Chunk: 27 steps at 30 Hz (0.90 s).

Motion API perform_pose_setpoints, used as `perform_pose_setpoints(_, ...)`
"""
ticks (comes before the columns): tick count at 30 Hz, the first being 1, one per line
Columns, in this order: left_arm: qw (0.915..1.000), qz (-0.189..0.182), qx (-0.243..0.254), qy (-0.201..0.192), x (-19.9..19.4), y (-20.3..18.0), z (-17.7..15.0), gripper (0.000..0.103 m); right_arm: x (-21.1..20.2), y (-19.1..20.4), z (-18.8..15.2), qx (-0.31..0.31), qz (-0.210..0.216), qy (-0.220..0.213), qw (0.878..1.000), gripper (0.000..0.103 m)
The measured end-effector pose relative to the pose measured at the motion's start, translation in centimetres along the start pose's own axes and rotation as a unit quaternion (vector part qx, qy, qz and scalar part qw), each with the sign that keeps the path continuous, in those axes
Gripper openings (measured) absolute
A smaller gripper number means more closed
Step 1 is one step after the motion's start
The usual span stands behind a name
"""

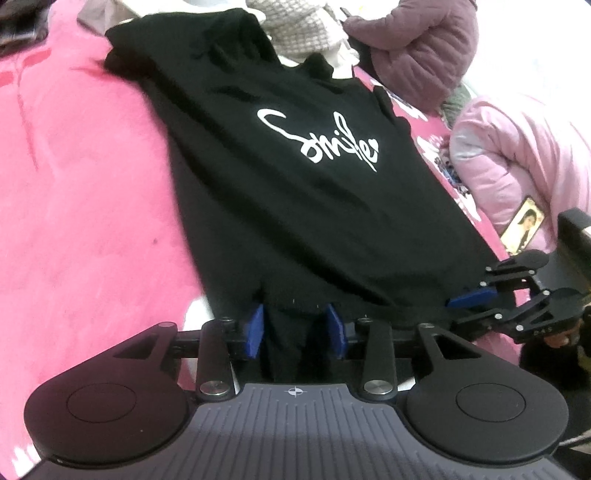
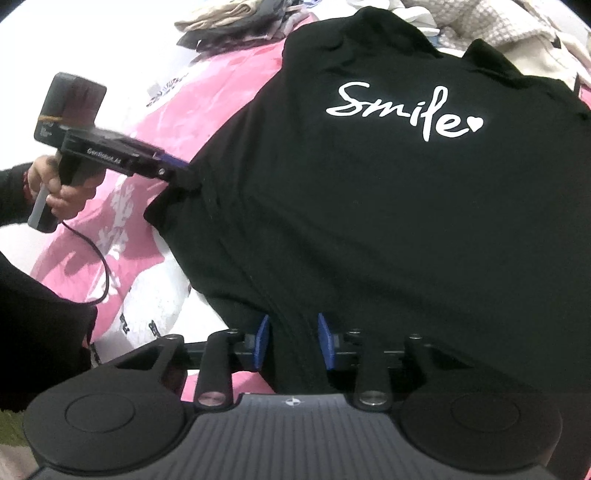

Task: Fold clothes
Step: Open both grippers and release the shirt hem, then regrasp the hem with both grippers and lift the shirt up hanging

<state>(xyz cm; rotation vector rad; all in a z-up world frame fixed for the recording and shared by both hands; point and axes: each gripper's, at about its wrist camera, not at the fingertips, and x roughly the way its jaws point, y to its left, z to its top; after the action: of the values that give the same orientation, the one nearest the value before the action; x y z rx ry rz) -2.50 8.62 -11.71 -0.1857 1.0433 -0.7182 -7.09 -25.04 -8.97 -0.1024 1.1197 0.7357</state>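
Note:
A black T-shirt point(image 1: 295, 203) with "Smile" printed in white lies spread flat on a pink bed cover point(image 1: 92, 184), its hem towards me. My left gripper point(image 1: 295, 332) stands open at the hem's left part, with a loose fold of black cloth between its blue pads point(image 1: 255, 332). In the right wrist view the same T-shirt point(image 2: 369, 221) fills the frame. My right gripper point(image 2: 294, 341) is open at the hem's right part, with cloth between its pads point(image 2: 327, 343). Each gripper shows in the other's view: the right gripper point(image 1: 469, 299) and the left gripper point(image 2: 181, 168).
A pale pink padded jacket point(image 1: 517, 155) with a phone point(image 1: 524, 225) on it lies to the right of the shirt, with a mauve jacket point(image 1: 417, 48) and a checked cloth point(image 1: 303, 29) behind. A person's hand point(image 2: 55, 188) holds the left gripper's handle. More clothes point(image 2: 236, 18) are heaped at the back.

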Motion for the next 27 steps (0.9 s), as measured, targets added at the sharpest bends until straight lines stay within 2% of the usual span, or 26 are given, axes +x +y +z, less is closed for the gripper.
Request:
perform_pose_setpoints(1,1.0000,0.001,0.005,-0.004,0.1,-0.2,0.0,0.031,0.0,0.1,0.0,-0.004,-0.004,0.002,1.000,0.022)
perform_pose_setpoints(2,0.9999,0.004,0.012,-0.010,0.0,-0.4,-0.1,0.017,-0.1,0.3,-0.1,-0.011,-0.009,0.002,1.000,0.015)
perform_pose_setpoints(3,0.9998,0.000,0.014,-0.014,-0.3,-0.5,-0.1,0.007,-0.3,0.6,-0.1,-0.017,-0.013,0.000,1.000,0.012)
perform_pose_setpoints(4,0.9997,-0.003,0.015,-0.018,-0.5,-0.7,-0.2,0.005,-0.6,0.9,-0.2,-0.023,-0.016,-0.002,1.000,0.007)
perform_pose_setpoints(5,0.9997,-0.009,0.009,-0.023,-1.0,-0.8,-0.4,0.003,-0.9,1.2,-0.3,-0.027,-0.018,-0.004,0.999,0.006)
perform_pose_setpoints(10,0.9983,-0.036,0.039,-0.023,-5.5,-2.5,-1.5,0.002,-3.1,3.5,-1.2,-0.056,-0.020,-0.013,0.998,0.004)
perform_pose_setpoints(15,0.9964,-0.046,0.071,0.005,-8.1,-3.9,-3.9,0.002,-3.7,6.6,-3.2,-0.092,-0.011,0.004,0.996,0.004)
perform_pose_setpoints(21,0.9937,-0.035,0.088,0.061,-6.8,-3.8,-7.2,0.002,-1.2,8.6,-5.7,-0.117,-0.018,0.058,0.991,0.004)
perform_pose_setpoints(23,0.9930,-0.027,0.084,0.078,-5.9,-3.3,-7.9,0.002,0.0,8.9,-6.4,-0.115,-0.023,0.084,0.990,0.004)
perform_pose_setpoints(27,0.9908,-0.026,0.074,0.110,-5.1,-2.5,-8.5,0.004,-0.1,9.2,-7.2,-0.092,-0.019,0.102,0.990,0.006)
